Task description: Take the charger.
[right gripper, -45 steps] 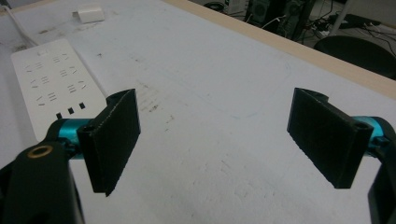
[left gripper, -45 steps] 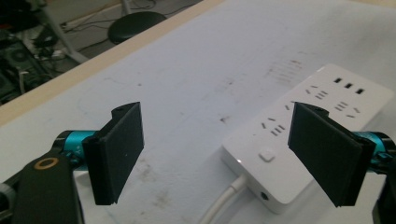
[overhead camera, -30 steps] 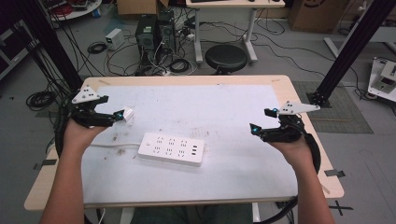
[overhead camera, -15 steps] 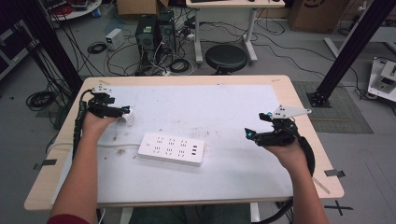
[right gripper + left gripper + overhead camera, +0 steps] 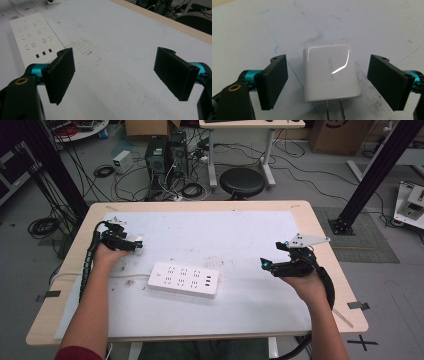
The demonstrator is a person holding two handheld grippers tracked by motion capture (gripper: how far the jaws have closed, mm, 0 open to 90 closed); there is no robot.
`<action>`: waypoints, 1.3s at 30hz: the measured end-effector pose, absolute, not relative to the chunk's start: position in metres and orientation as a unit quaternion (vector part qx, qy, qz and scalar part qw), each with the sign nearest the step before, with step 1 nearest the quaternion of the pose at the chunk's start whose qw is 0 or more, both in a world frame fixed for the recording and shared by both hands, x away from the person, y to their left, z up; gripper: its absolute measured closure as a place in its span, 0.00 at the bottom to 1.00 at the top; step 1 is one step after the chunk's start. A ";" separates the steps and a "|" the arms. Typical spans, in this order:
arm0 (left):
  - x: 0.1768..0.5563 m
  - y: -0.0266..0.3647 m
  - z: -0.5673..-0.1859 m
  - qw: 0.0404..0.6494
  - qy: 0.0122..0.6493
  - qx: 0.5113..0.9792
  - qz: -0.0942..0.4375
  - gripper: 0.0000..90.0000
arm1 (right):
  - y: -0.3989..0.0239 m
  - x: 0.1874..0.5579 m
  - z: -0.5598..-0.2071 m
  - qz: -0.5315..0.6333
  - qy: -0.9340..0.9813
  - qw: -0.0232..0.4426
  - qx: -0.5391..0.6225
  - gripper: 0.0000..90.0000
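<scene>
A white USB charger lies flat on the white mat, prongs pointing toward the camera, between the jaws of my left gripper. The jaws stand open with a gap on each side of it. In the high view that gripper is at the left of the table with the charger at its tip. A white power strip lies in the middle, its cord running off left. My right gripper hovers open at the right, with nothing between its jaws. The power strip lies to its left.
The white mat covers most of the wooden table. Behind the table stand a black stool, computer towers and loose cables on the floor. A black frame post rises at the right.
My left gripper has shifted right and a little farther back with the charger at its tip. My right gripper has drifted slightly left and nearer.
</scene>
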State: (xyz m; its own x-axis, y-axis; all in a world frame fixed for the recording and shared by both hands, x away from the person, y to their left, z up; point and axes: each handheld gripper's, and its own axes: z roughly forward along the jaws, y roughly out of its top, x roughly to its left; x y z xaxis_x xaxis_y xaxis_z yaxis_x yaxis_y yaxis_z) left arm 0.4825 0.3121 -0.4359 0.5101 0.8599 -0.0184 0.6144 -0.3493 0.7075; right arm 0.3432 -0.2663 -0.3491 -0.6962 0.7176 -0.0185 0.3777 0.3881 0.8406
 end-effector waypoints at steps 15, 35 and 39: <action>0.484 0.309 -0.439 0.322 0.456 0.809 0.185 0.37 | -0.269 0.341 -0.348 0.437 0.809 0.198 0.339 0.19; 0.437 0.298 -0.376 0.360 0.394 0.821 0.204 0.47 | -0.268 0.340 -0.345 0.443 0.814 0.188 0.325 0.19; 0.412 0.293 -0.352 0.375 0.369 0.823 0.216 0.47 | -0.268 0.338 -0.341 0.448 0.814 0.188 0.317 0.19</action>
State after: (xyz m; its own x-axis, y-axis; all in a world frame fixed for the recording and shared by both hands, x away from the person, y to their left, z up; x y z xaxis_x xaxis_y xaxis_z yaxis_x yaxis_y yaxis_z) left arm 0.4122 0.2929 -0.3525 0.6353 0.7683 0.0786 0.4452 -0.4474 0.7757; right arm 0.3383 -0.2682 -0.3412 -0.7283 0.6849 -0.0231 0.3472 0.3978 0.8492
